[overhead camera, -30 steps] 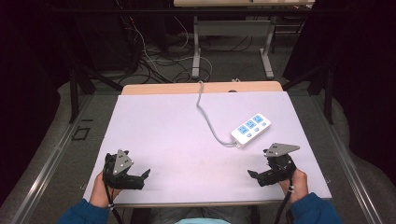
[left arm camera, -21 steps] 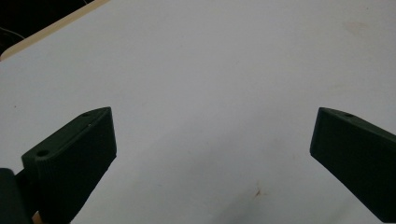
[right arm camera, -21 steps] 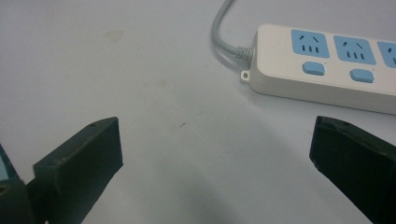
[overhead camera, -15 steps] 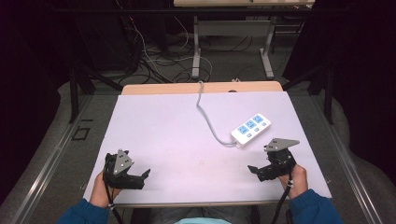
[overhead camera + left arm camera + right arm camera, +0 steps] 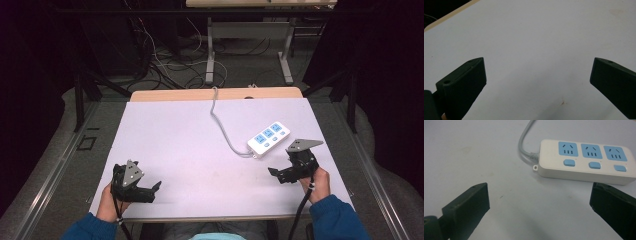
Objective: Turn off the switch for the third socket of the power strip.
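A white power strip with three blue sockets and three blue switches lies on the right half of the white table; its grey cable runs back over the far edge. In the right gripper view the power strip lies just beyond the jaws. My right gripper is open, held low just in front of the strip, nothing between its jaws. My left gripper is open near the front left corner, over bare table.
A wooden strip borders the table's far edge. Beyond it stand metal desk legs and tangled cables on the floor. A faint brown stain marks the table near the left gripper.
My right gripper has shifted slightly forward and left toward the power strip. The left gripper has barely moved.
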Action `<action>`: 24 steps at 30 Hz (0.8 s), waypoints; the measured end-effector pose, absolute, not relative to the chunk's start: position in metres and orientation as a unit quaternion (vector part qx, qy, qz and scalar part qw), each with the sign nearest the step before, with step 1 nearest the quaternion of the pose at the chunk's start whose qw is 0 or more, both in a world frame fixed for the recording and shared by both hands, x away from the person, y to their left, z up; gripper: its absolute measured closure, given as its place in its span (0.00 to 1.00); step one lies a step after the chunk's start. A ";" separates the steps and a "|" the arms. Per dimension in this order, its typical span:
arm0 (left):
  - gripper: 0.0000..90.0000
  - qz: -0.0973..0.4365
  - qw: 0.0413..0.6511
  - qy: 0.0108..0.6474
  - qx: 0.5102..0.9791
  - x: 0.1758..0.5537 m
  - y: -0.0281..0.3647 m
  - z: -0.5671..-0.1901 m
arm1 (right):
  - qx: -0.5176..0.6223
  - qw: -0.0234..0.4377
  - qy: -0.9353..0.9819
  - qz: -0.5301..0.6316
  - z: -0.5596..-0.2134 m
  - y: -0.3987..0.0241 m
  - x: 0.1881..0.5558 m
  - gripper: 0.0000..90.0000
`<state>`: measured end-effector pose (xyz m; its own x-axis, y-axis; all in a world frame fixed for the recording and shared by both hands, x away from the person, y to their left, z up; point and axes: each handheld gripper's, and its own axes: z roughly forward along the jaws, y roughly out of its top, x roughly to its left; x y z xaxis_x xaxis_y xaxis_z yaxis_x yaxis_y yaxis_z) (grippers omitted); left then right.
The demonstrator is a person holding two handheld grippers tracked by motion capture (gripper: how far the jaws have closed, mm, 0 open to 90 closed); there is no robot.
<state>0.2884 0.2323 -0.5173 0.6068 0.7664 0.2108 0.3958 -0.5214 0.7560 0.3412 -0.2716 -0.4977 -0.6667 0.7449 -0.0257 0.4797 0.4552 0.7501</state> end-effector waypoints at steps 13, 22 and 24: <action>0.01 0.273 0.339 0.355 0.827 0.289 0.233 -0.517 | 0.386 0.186 0.823 0.372 -0.495 -0.278 0.363 0.03; 0.01 0.273 0.339 0.355 0.828 0.289 0.233 -0.517 | 0.388 0.187 0.822 0.373 -0.493 -0.279 0.376 0.03; 0.01 0.272 0.336 0.354 0.829 0.289 0.233 -0.517 | 0.392 0.184 0.820 0.375 -0.493 -0.278 0.379 0.03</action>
